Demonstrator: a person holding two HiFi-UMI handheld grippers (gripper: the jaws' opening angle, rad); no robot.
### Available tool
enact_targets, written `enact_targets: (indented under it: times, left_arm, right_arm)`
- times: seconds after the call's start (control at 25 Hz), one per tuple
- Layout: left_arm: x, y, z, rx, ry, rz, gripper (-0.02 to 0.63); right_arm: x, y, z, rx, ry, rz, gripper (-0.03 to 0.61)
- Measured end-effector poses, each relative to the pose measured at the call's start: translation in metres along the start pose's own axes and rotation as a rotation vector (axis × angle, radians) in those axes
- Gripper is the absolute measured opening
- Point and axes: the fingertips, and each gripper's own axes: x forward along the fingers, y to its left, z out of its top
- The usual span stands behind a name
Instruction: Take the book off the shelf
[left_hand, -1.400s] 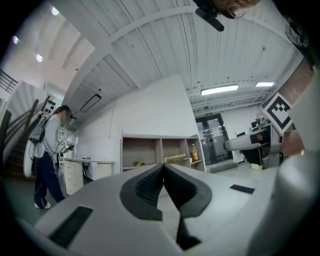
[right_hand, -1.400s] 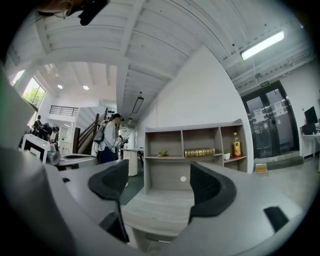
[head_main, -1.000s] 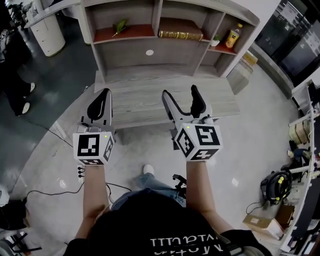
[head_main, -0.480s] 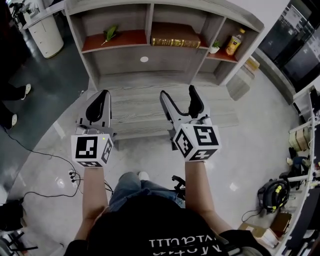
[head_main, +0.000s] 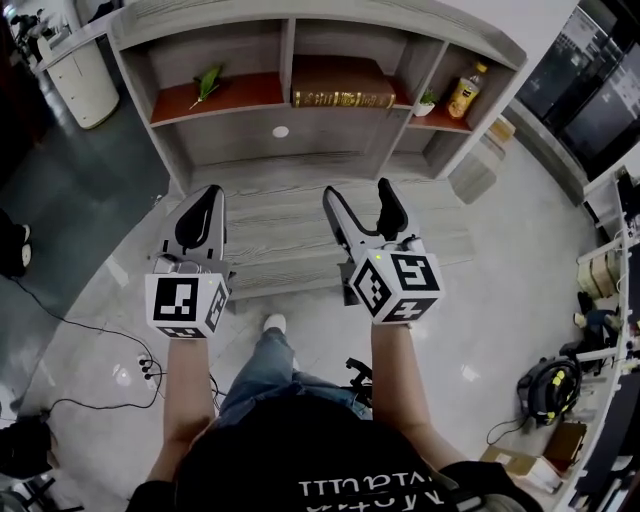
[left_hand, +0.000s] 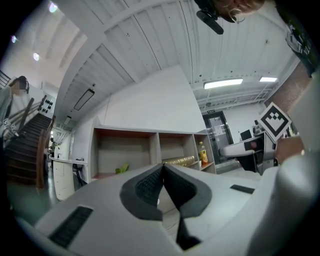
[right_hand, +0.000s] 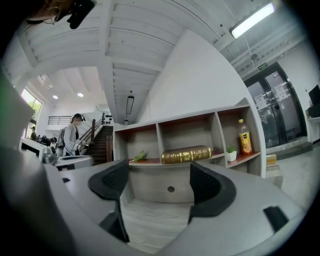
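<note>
While closing on the shelf unit (head_main: 505, 45) and well short of it: reach stage, by judgement, with nothing grasped yet.

Book (head_main: 343, 98): gilt spine outward, flat on the red board of the middle upper compartment, untouched. Green leaf sprig (head_main: 207, 80) in the left compartment. Small potted plant (head_main: 427, 99) and orange drink bottle (head_main: 461, 92) in the right one, beyond a divider.

Left gripper (head_main: 204, 198): pads pressed together, nothing between them, idle. Right gripper (head_main: 360, 195): jaws spread wide, empty, with the book framed just above the gap in the right gripper view. Both over the lower wooden ledge (head_main: 300, 235), well apart from the book.

Next move, as judged:
- carry the right gripper forward and up to the middle compartment
- level the jaws to straddle the book's thickness at the near edge
- clamp, then draw straight out, clear of both dividers
- likely tight under the top board, so a low, flat entry

Against a second ago:
- book and whole unit lower in the head view, more of the top board in sight
- white shoe shifted left, suggesting a step taken
- grippers in nearly the same spots in the head view
- no change in either gripper: left clenched, right spread
</note>
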Motion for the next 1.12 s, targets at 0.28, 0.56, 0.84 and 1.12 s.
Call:
enact_targets:
  times: [0.28, 0.56, 0.84, 1.12]
  left_arm:
    - [0.051, 0.018, -0.01, -0.011, 0.004, -0.034, 0.011]
    - [0.099, 0.041, -0.022, -0.032, 0.001, -0.048, 0.011]
    - [0.134, 0.066, -0.029, -0.03, -0.006, -0.041, 0.011]
    - [0.174, 0.081, -0.037, -0.037, -0.017, -0.058, 0.011]
  right_arm:
    - [0.044, -0.025, -0.003, 0.064, 0.015, -0.044, 0.396]
    - [0.094, -0.05, -0.008, 0.205, 0.021, -0.052, 0.39]
    - [0.139, -0.074, -0.021, 0.381, 0.044, -0.085, 0.327]
    - [0.185, -0.082, -0.024, 0.537, 0.035, -0.022, 0.286]
